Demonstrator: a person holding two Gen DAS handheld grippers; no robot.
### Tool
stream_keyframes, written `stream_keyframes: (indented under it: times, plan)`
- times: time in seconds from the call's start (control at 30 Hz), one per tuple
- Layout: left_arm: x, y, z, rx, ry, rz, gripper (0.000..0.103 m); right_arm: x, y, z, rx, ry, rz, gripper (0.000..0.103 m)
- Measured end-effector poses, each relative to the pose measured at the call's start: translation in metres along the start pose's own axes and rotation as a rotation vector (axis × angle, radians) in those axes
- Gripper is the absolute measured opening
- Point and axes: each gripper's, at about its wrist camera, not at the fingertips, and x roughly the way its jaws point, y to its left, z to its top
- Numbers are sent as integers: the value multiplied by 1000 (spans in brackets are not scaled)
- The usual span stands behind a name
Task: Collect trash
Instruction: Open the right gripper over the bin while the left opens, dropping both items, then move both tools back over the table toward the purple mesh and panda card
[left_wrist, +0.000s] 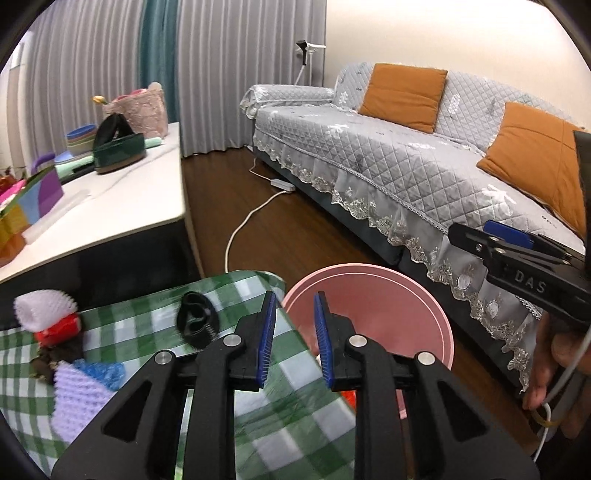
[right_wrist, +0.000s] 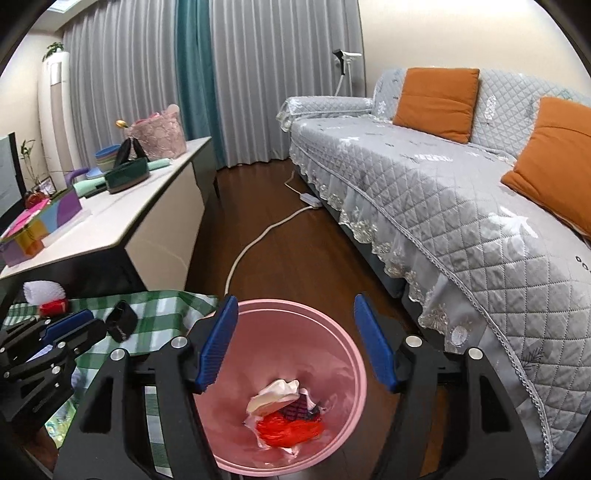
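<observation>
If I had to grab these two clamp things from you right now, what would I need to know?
Right gripper: open, empty, above the pink bin.
Left gripper: jaws slightly apart, nothing between them, over the edge of the green checked cloth.
Done: white crumpled paper and red scraps lie in the bin.
Left: on the cloth, white foam net, red piece, black clip, purple foam, blue wrapper.

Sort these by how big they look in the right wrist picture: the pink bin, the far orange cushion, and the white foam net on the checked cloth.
1. pink bin, but it's closest to the camera
2. far orange cushion
3. white foam net
</observation>
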Motion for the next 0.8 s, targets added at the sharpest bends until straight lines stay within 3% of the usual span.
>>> stream_keyframes:
  times: [0.57, 0.67, 0.8]
  plan:
    - [-121, 67, -35, -99, -66, 122, 22, -53, 76, -7, -119, -61, 179, 65]
    - [-139, 83, -43, -134, -85, 154, 22, -57, 82, -10, -130, -60, 197, 62]
    - [-157, 107, -63, -190, -106, 195, 22, -59, 83, -16, -113, -36, 239, 46]
